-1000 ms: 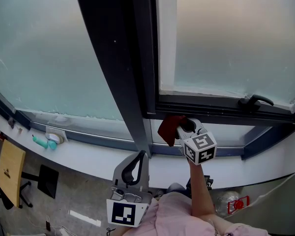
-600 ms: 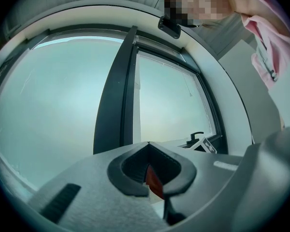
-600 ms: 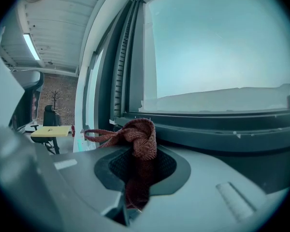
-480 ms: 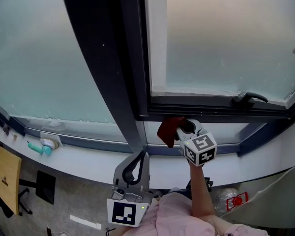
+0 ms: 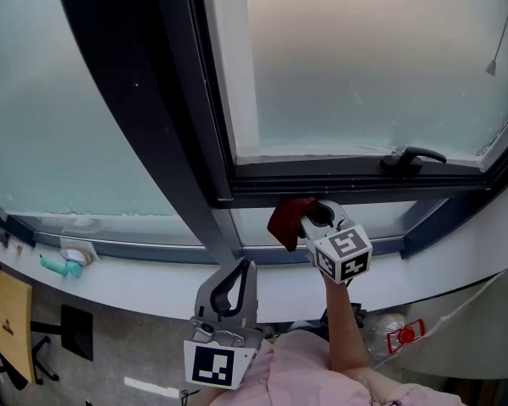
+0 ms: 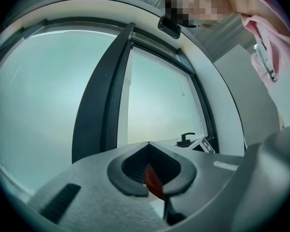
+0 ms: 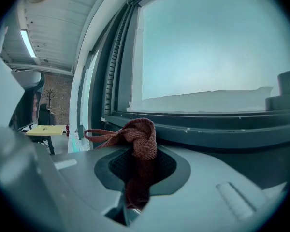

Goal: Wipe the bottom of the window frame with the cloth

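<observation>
Half the cloth (image 5: 284, 220) hides in the right gripper (image 5: 307, 221) pinching it, perhaps touching window frame (image 5: 347, 186); left gripper (image 5: 241, 266) pressed together.

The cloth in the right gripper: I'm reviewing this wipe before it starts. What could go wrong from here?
1. The cloth is bunched in the right gripper, with a loose loop trailing to one side. Little of it may meet the bottom frame, so the hard jaws might scrape the frame instead.
2. The window handle stands up from that frame further right. A sweep that way could snag the loop or knock the gripper.
</observation>
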Demonstrator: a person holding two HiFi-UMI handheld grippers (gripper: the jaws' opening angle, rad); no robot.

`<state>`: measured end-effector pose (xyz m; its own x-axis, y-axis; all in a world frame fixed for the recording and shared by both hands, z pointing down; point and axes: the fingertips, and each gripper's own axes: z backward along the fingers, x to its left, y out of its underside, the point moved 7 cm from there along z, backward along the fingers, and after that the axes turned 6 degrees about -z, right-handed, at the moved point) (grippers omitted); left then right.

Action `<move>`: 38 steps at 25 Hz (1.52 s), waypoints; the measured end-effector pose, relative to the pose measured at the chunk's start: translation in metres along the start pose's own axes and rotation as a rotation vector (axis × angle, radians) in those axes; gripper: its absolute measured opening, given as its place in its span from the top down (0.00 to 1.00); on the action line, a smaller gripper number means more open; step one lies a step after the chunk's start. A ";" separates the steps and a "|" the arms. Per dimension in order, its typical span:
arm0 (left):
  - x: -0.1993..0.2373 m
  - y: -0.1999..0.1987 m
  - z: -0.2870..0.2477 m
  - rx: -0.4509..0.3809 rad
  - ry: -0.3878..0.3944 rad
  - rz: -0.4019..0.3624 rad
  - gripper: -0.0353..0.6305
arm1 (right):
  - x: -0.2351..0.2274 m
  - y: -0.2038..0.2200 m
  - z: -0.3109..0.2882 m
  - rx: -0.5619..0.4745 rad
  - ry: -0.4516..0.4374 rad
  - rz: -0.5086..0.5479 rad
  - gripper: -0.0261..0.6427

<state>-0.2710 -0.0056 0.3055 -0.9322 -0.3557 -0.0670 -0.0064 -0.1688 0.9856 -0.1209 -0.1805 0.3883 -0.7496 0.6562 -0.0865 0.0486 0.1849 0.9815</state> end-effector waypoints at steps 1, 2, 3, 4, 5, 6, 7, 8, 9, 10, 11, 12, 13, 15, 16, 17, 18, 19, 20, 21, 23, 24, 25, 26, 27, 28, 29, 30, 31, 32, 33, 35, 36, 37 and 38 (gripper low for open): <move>-0.002 0.000 -0.002 -0.001 0.001 -0.001 0.96 | -0.001 0.000 0.001 -0.004 -0.005 0.003 0.87; -0.004 0.000 -0.003 -0.002 0.003 -0.001 0.96 | -0.002 0.001 0.002 -0.008 -0.012 0.007 0.87; -0.007 0.000 -0.005 -0.001 0.005 -0.002 0.96 | -0.003 0.001 0.002 -0.012 -0.021 0.010 0.87; -0.010 -0.001 -0.008 0.000 0.008 -0.001 0.96 | -0.004 0.002 0.003 -0.015 -0.032 0.011 0.87; -0.012 -0.001 -0.010 0.001 0.011 0.001 0.96 | -0.004 0.002 0.003 -0.018 -0.045 0.010 0.87; -0.015 -0.002 -0.013 0.001 0.013 0.003 0.96 | -0.005 0.003 0.003 -0.020 -0.060 0.005 0.87; -0.018 -0.002 -0.015 0.001 0.014 0.005 0.96 | -0.006 0.003 0.003 -0.022 -0.075 -0.002 0.87; -0.021 -0.003 -0.018 0.001 0.015 0.006 0.96 | -0.008 0.003 0.004 -0.024 -0.088 -0.009 0.86; -0.024 -0.004 -0.020 0.001 0.015 0.007 0.96 | -0.009 0.003 0.005 -0.025 -0.095 -0.013 0.86; -0.026 -0.004 -0.022 0.003 0.014 0.008 0.96 | -0.011 0.003 0.006 -0.026 -0.100 -0.014 0.86; -0.028 -0.003 -0.023 0.005 0.012 0.009 0.96 | -0.012 0.003 0.006 -0.026 -0.103 -0.011 0.86; -0.030 -0.003 -0.025 0.007 0.009 0.010 0.96 | -0.013 0.003 0.007 -0.025 -0.106 -0.006 0.86; -0.031 -0.003 -0.026 0.007 0.006 0.011 0.96 | -0.014 0.003 0.007 -0.023 -0.111 0.000 0.86; -0.033 -0.003 -0.028 0.004 -0.002 0.011 0.96 | -0.017 0.003 0.009 -0.018 -0.119 0.018 0.86; -0.034 -0.003 -0.028 0.002 -0.006 0.011 0.96 | -0.018 0.003 0.010 -0.016 -0.120 0.028 0.86; -0.035 -0.003 -0.029 0.000 -0.009 0.012 0.96 | -0.019 0.003 0.011 -0.015 -0.121 0.036 0.86; -0.036 -0.003 -0.029 0.000 -0.013 0.013 0.96 | -0.020 0.003 0.012 -0.015 -0.120 0.041 0.86; -0.037 -0.003 -0.030 0.000 -0.016 0.014 0.96 | -0.021 0.003 0.012 -0.014 -0.120 0.044 0.86; -0.037 -0.003 -0.030 0.000 -0.018 0.016 0.96 | -0.021 0.003 0.013 -0.013 -0.120 0.047 0.86; -0.038 -0.003 -0.031 0.000 -0.020 0.017 0.96 | -0.022 0.002 0.013 -0.012 -0.120 0.050 0.86; -0.040 -0.002 -0.032 0.001 -0.022 0.020 0.96 | -0.024 0.002 0.015 -0.011 -0.119 0.053 0.86; -0.041 -0.002 -0.033 0.001 -0.023 0.021 0.96 | -0.025 0.003 0.016 -0.010 -0.118 0.053 0.86; -0.043 -0.002 -0.034 0.001 -0.023 0.022 0.96 | -0.027 0.003 0.017 -0.010 -0.116 0.053 0.86; -0.044 -0.001 -0.035 0.002 -0.023 0.023 0.96 | -0.029 0.003 0.018 -0.009 -0.114 0.054 0.86; -0.045 -0.001 -0.036 0.004 -0.023 0.025 0.96 | -0.030 0.003 0.020 -0.009 -0.112 0.054 0.86; -0.047 -0.001 -0.036 0.005 -0.022 0.026 0.96 | -0.032 0.003 0.021 -0.009 -0.110 0.056 0.86; -0.048 -0.001 -0.037 0.005 -0.021 0.028 0.96 | -0.033 0.003 0.022 -0.009 -0.107 0.057 0.86; -0.050 -0.001 -0.038 0.006 -0.020 0.028 0.96 | -0.035 0.003 0.024 -0.008 -0.104 0.058 0.86; -0.051 -0.001 -0.039 0.007 -0.018 0.029 0.96 | -0.037 0.003 0.026 -0.009 -0.102 0.059 0.86; -0.053 -0.001 -0.040 0.008 -0.016 0.029 0.96 | -0.038 0.003 0.027 -0.009 -0.099 0.058 0.86; -0.054 0.000 -0.041 0.008 -0.014 0.030 0.96 | -0.040 0.003 0.029 -0.010 -0.097 0.057 0.86; -0.057 0.000 -0.043 0.009 -0.010 0.030 0.96 | -0.044 0.003 0.031 -0.012 -0.092 0.056 0.86; -0.059 0.000 -0.044 0.009 -0.008 0.031 0.96 | -0.046 0.004 0.033 -0.012 -0.089 0.057 0.86; -0.060 0.001 -0.044 0.010 -0.006 0.031 0.96 | -0.047 0.004 0.034 -0.012 -0.086 0.057 0.86; -0.062 0.001 -0.045 0.010 -0.005 0.031 0.96 | -0.049 0.004 0.035 -0.012 -0.084 0.056 0.86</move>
<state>-0.1971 -0.0248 0.3032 -0.9339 -0.3559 -0.0356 0.0190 -0.1487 0.9887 -0.0609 -0.1860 0.3905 -0.6880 0.7243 -0.0450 0.0808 0.1381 0.9871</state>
